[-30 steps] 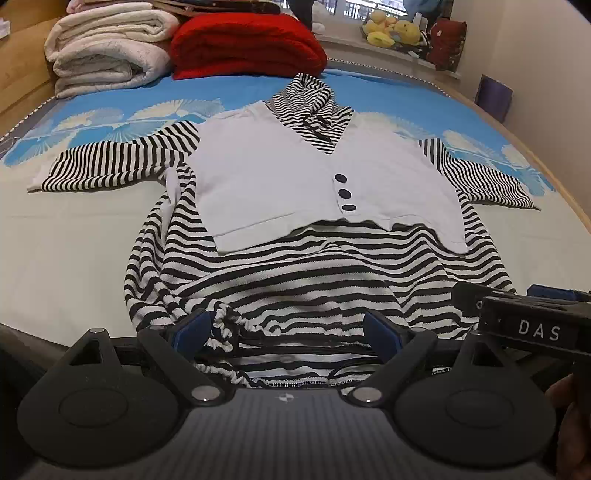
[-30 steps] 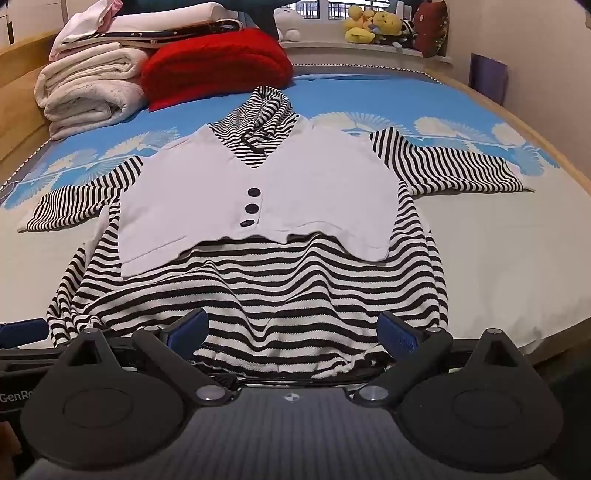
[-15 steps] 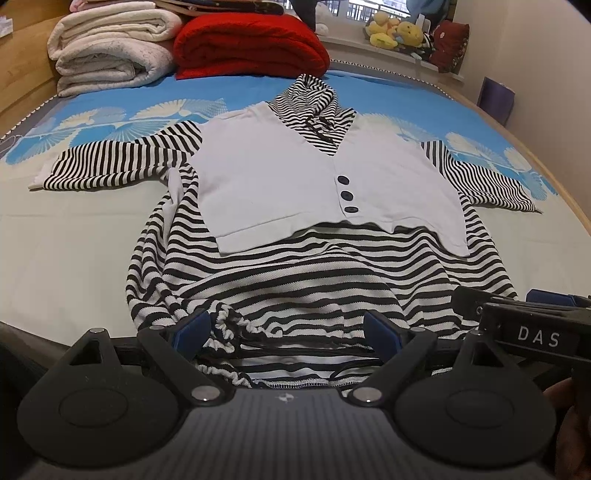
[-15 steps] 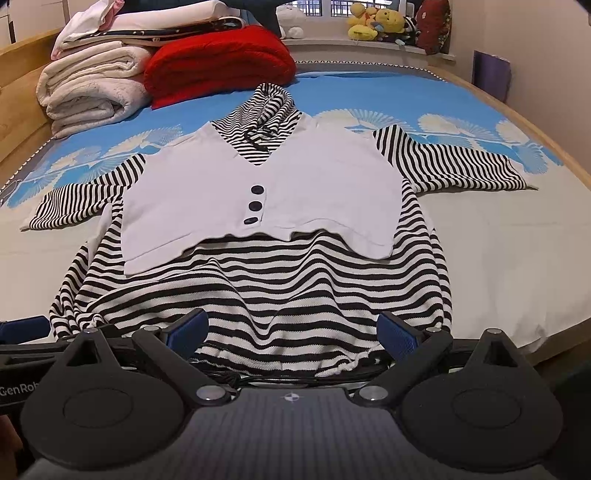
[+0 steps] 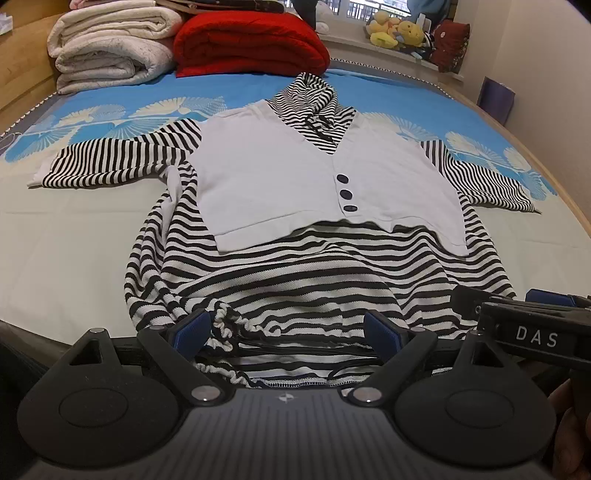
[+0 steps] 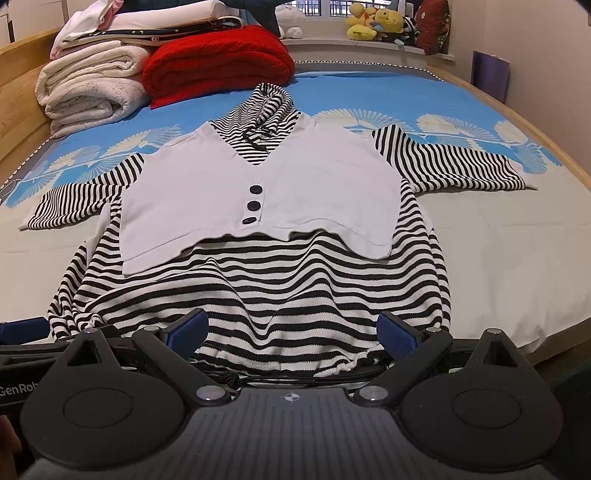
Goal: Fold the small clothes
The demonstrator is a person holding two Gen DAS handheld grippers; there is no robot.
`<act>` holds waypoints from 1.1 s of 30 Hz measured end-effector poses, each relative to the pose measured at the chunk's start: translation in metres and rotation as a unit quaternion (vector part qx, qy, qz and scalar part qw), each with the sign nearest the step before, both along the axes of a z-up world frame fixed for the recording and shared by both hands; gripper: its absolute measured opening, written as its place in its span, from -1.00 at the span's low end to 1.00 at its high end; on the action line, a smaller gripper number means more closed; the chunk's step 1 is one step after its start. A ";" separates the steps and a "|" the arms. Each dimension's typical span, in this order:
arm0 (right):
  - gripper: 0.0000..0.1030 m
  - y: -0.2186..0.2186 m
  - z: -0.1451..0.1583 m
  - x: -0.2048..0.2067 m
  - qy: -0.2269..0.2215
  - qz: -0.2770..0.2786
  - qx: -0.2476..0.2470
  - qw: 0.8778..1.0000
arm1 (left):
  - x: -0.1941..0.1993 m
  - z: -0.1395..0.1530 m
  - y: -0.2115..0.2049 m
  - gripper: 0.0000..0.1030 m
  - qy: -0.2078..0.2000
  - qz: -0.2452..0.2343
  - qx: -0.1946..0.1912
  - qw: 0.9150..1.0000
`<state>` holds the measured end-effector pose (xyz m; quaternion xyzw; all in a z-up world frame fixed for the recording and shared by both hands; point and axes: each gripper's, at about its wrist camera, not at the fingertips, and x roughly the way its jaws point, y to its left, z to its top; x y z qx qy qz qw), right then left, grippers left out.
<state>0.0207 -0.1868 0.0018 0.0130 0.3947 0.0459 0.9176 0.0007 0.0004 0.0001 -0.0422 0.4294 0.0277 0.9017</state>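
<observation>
A black-and-white striped top point(image 5: 295, 280) point(image 6: 280, 280) with a white buttoned vest panel point(image 5: 280, 184) point(image 6: 229, 192) lies flat on the bed, sleeves spread to both sides, collar away from me. My left gripper point(image 5: 286, 330) is open at the hem's left part, where the gathered edge and drawstring sit between its blue pads point(image 5: 192, 328). My right gripper point(image 6: 293, 330) is open over the hem's right part. Each gripper shows at the edge of the other's view: the right gripper point(image 5: 532, 325) and the left gripper point(image 6: 22, 332).
The bed point(image 5: 74, 229) has a pale sheet in front and a blue patterned cover point(image 6: 369, 96) behind. Folded white blankets point(image 5: 110, 44) and a red blanket point(image 5: 251, 40) are stacked at the head. Plush toys point(image 6: 373, 20) sit on the sill. A wooden bed edge point(image 6: 546, 147) runs along the right.
Both grippers have drifted slightly forward and down toward the hem; the top looks a little nearer. Their fingers stay open and the garment has not moved.
</observation>
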 end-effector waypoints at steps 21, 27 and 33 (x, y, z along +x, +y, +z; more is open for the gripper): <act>0.38 -0.005 0.012 0.001 -0.030 -0.015 0.027 0.999 | 0.067 0.070 0.056 0.00 -0.093 0.022 -0.046 0.994; 0.15 -0.011 0.032 0.002 -0.087 -0.009 0.022 0.996 | 0.159 0.096 0.129 -0.27 -0.146 0.097 -0.053 0.983; 0.14 -0.017 0.076 0.033 -0.110 0.038 0.033 0.993 | 0.222 0.094 0.227 -0.60 -0.150 0.188 -0.050 0.969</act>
